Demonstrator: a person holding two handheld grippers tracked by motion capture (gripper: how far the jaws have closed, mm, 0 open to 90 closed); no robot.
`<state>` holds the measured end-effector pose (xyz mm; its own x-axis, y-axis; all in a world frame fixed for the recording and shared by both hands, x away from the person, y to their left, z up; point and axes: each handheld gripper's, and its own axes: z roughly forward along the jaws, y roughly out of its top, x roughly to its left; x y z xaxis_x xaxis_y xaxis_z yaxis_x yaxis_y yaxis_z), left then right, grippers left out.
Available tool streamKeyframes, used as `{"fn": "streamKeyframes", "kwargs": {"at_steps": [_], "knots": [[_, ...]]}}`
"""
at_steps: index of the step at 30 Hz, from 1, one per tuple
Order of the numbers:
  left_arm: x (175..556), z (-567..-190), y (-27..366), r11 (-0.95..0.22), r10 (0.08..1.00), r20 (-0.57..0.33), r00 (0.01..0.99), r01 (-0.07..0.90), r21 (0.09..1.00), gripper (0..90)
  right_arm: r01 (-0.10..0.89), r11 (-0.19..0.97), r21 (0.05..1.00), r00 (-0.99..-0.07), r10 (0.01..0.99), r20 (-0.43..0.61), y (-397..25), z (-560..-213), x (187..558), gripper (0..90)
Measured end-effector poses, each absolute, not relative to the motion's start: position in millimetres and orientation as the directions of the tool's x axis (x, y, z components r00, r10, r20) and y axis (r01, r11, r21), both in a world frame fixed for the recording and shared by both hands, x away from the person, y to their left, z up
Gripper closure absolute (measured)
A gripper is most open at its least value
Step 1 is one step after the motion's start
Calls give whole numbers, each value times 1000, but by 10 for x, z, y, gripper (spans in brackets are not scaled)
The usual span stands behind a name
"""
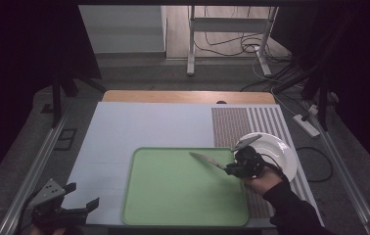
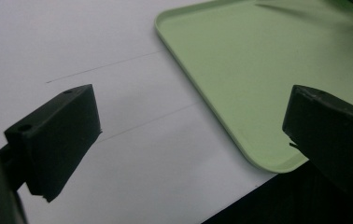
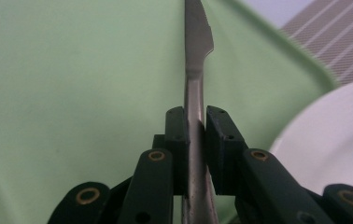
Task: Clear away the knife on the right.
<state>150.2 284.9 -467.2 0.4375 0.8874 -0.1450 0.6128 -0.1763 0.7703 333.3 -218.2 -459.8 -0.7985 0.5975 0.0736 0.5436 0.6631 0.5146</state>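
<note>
Clamping a metal knife (image 3: pixel 194 70) by its handle, the right hand-held gripper (image 1: pixel 232 169) holds it over the right part of the green tray (image 1: pixel 173 196), blade pointing up and left in the high view. Its 2 jaws press on either side of the handle. A white plate (image 1: pixel 281 152) sits just right of the tray on the worktop (image 1: pixel 139 127). The left hand-held gripper (image 1: pixel 82 198) hangs at the near left corner, its jaws wide apart with nothing between them.
</note>
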Motion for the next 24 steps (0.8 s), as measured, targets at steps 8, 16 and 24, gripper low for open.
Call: {"fn": "streamKeyframes", "kwargs": {"at_steps": [8, 16, 24], "knots": [[1503, -4672, 2846, -178, 888, -143, 438, 613, 770, 40, 530, 733, 426, -830, 551, 85, -2025, -4777, 3205, 802], [1504, -4672, 2845, -179, 888, -143, 438, 613, 769, 40, 547, 730, 409, -829, 541, 142, -1977, -4879, 3262, 726], [1508, -4673, 2844, -177, 888, -145, 436, 616, 768, 40, 467, 756, 458, -875, 469, 119, -1789, -4808, 3349, 900]]}}
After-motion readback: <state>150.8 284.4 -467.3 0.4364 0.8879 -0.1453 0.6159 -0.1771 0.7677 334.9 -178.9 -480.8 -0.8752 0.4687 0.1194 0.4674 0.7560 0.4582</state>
